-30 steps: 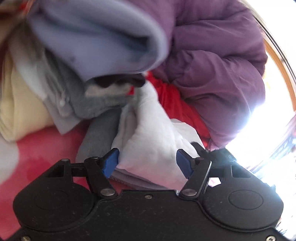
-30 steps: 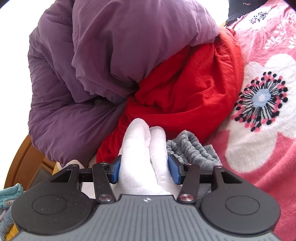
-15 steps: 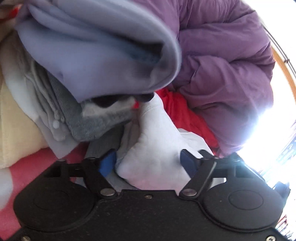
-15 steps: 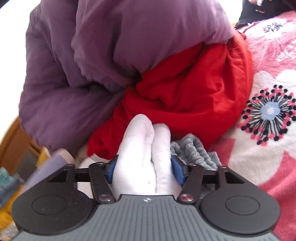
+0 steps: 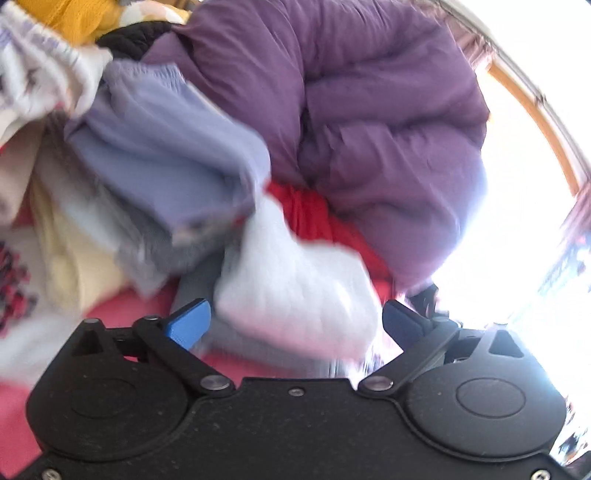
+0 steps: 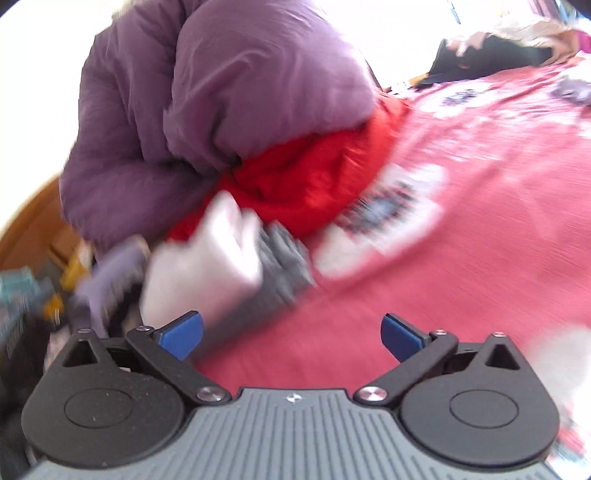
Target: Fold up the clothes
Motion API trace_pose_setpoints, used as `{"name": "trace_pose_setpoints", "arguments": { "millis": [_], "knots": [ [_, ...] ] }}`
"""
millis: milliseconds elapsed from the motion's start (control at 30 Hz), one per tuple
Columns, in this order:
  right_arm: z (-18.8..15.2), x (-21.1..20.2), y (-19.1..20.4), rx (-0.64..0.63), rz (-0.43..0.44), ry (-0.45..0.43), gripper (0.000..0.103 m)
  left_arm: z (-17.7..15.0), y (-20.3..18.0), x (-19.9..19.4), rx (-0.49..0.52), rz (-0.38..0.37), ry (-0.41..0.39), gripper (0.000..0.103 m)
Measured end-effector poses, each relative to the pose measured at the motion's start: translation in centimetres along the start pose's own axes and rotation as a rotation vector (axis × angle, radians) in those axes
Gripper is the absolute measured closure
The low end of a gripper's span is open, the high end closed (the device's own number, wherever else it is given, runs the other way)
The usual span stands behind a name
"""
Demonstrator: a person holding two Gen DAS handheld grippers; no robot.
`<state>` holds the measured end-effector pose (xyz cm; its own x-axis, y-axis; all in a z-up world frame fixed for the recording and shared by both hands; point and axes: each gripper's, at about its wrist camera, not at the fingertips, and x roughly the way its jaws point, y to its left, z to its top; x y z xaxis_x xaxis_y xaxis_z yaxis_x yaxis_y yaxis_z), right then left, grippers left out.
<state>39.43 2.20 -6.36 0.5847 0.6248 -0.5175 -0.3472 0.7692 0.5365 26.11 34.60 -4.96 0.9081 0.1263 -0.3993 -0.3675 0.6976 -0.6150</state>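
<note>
Both wrist views low, close, facing the clothes pile, sharing the white garment (image 5: 295, 291) and purple jacket (image 6: 221, 96)

Puffy matt purple jacket (image 6: 221, 92); fuzzy pink blanket (image 6: 461, 221).

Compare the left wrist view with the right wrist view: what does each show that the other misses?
Only left wrist: a folded lavender knit garment, a pale yellow cloth and mustard-yellow fabric. Only right wrist: the pink floral blanket stretching away to a black garment. Both: the puffy purple jacket, the red garment and the folded white cloth lying on grey knit.
</note>
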Motion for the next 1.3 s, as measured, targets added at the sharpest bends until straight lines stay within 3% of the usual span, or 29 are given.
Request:
{"name": "trace_pose_setpoints", "arguments": {
  "millis": [167,300,367,433,533,667,833,900,1067,1167,1300],
  "knots": [
    [-5.8,-8.7,-2.3,-0.016,-0.126,0.068,0.000,-7.1,-3.0,-0.7,0.085,-0.012,0.236,0.002],
    [-10.2,-15.2,-3.5,-0.046,-0.239,0.098,0.000,-13.2,-6.5,-3.4,0.262,-0.017,0.358,0.001],
    [-11.8,-17.9,-4.0,-0.053,-0.282,0.100,0.000,-15.8,-8.1,-5.4,0.357,-0.009,0.381,0.000],
    [-13.2,-20.7,-4.9,-0.046,-0.325,0.093,0.000,-18.3,-9.5,-7.7,0.441,-0.004,0.392,0.000],
    [-14.5,-24.0,-5.5,-0.030,-0.381,0.063,0.000,-21.0,-11.3,-12.0,0.564,0.001,0.340,0.000],
    [-15.8,-27.5,-5.8,-0.025,-0.461,0.040,0.000,-22.9,-12.7,-16.9,0.619,0.000,0.275,0.000],
    [-17.3,-30.8,-5.9,-0.023,-0.496,-0.007,0.000,-25.2,-14.4,-20.5,0.712,-0.014,0.307,0.000],
    [-18.1,-31.5,-5.9,-0.035,-0.511,-0.014,0.000,-25.9,-15.2,-21.5,0.771,0.008,0.281,0.000],
    [-19.0,-32.6,-5.5,-0.060,-0.532,-0.007,0.000,-25.9,-16.2,-23.1,0.754,-0.002,0.280,0.000],
    [-19.5,-33.4,-4.9,-0.092,-0.546,-0.027,0.000,-25.6,-16.3,-23.8,0.701,-0.057,0.314,0.000],
    [-19.7,-34.3,-4.3,-0.101,-0.525,-0.043,0.000,-26.3,-17.2,-25.3,0.776,-0.003,0.256,0.000]
  ]
}}
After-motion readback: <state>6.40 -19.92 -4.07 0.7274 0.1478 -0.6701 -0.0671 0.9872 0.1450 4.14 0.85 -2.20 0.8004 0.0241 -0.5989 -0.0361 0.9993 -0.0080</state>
